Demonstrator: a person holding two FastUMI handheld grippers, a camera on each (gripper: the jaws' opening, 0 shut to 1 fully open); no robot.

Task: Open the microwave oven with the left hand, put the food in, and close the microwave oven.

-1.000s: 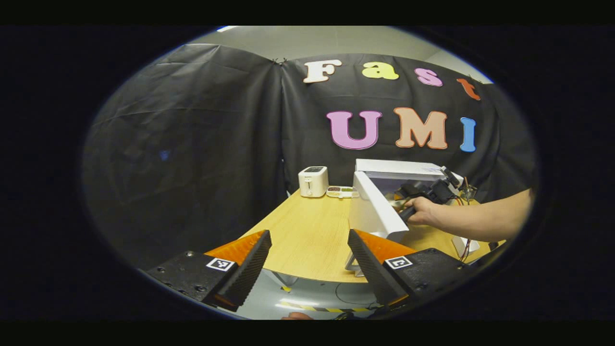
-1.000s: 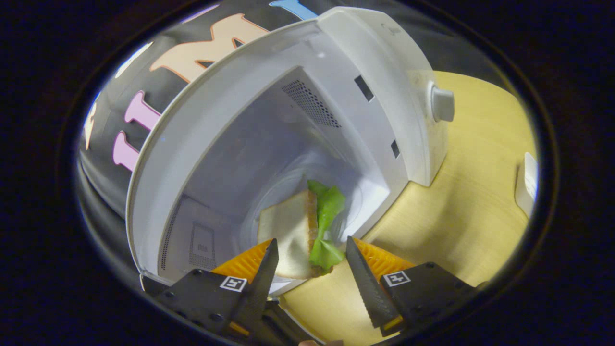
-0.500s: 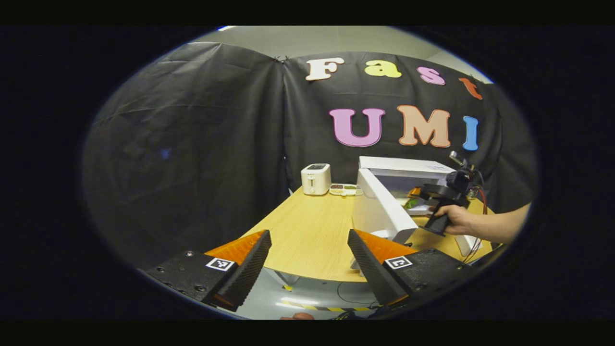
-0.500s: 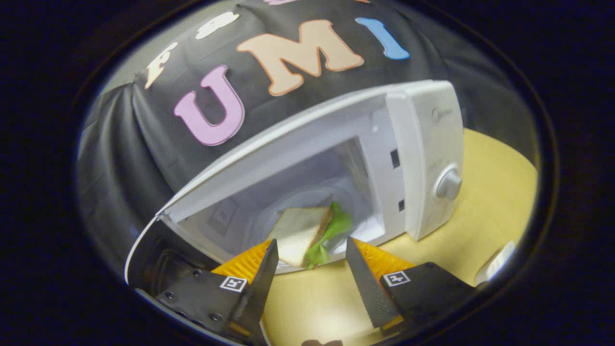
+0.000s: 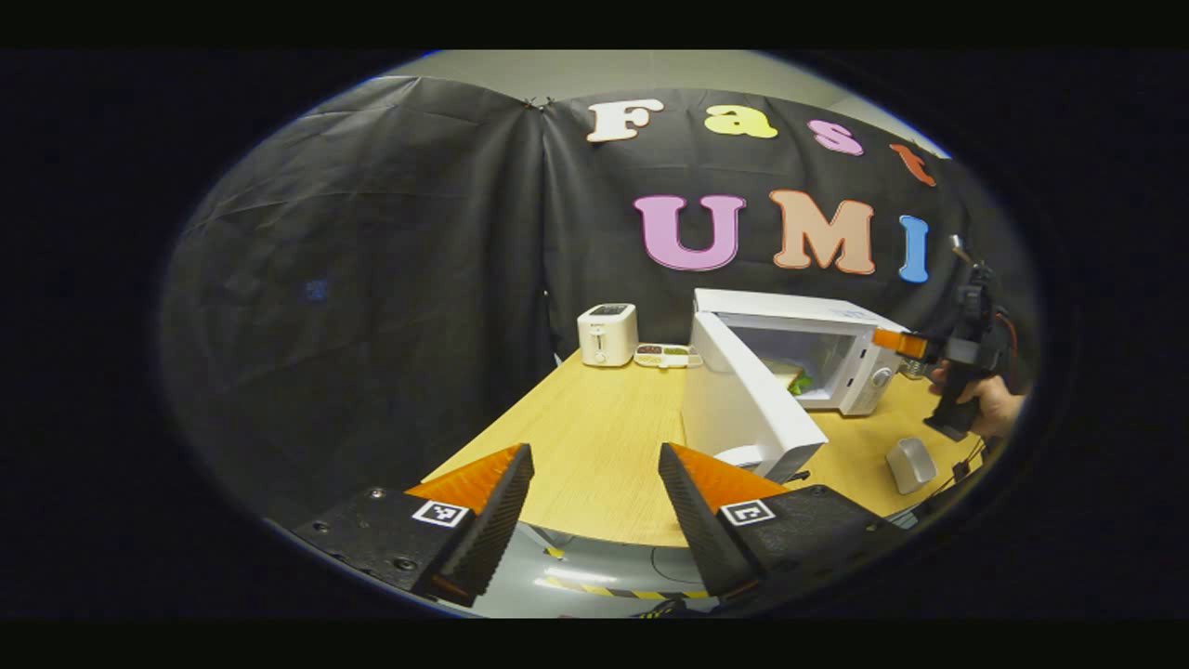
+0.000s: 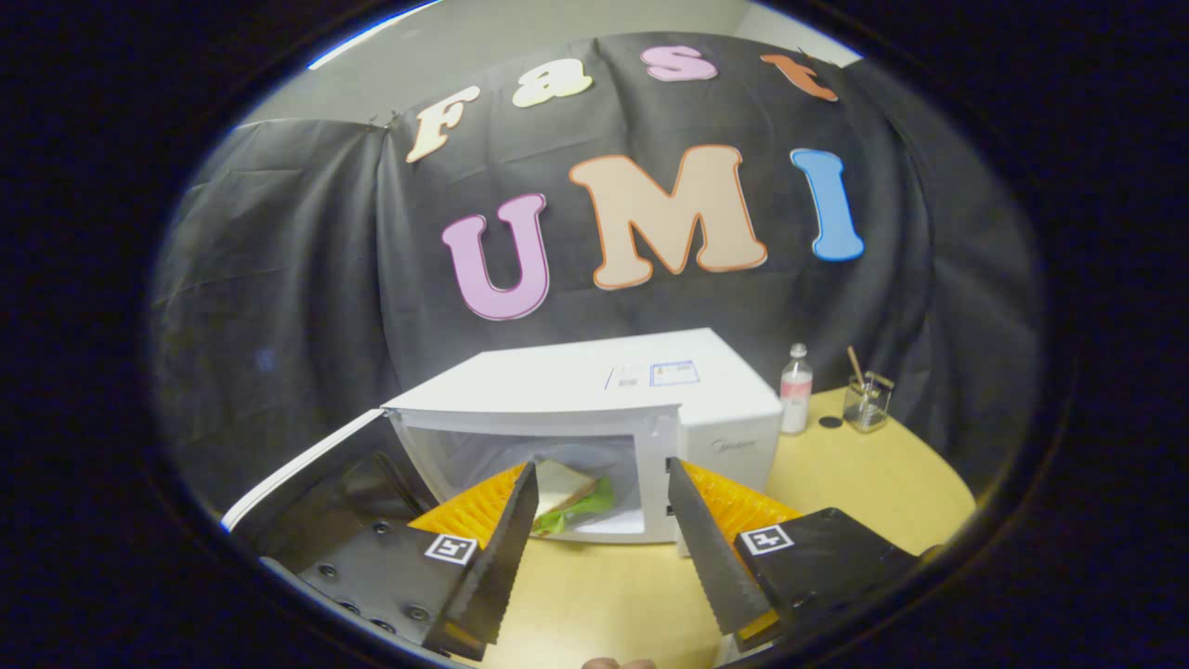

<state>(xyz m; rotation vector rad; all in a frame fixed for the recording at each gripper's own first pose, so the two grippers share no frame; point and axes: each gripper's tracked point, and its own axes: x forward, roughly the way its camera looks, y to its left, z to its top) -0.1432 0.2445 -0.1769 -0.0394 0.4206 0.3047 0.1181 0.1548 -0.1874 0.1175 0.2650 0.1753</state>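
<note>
Both grippers empty, jaws apart; sandwich in oven, door open.

L gripper (image 5: 594, 506) near table (image 5: 604, 446) front edge, fingers spread, nothing between. Just past it, open door (image 5: 748, 404) swung out toward the L gripper view, partly blocking the oven (image 5: 817, 348) cavity; sandwich (image 5: 791, 376) just visible inside. R gripper (image 6: 602, 534) also spread, empty, over table in front of the oven mouth, clear of it; sandwich (image 6: 567, 492) w/ green leaf lying on cavity floor. In the L gripper view, R gripper (image 5: 906, 346) + hand (image 5: 985, 409) at far right, beside oven knob. Small grey object (image 5: 910, 463) on table below it. Farther back: 1 toaster (image 5: 607, 333), 1 tray (image 5: 664, 354) next to it. Right of oven: 1 bottle (image 6: 795, 390), 1 jar (image 6: 866, 401) w/ stick, 1 dark cap (image 6: 830, 422) between.
</note>
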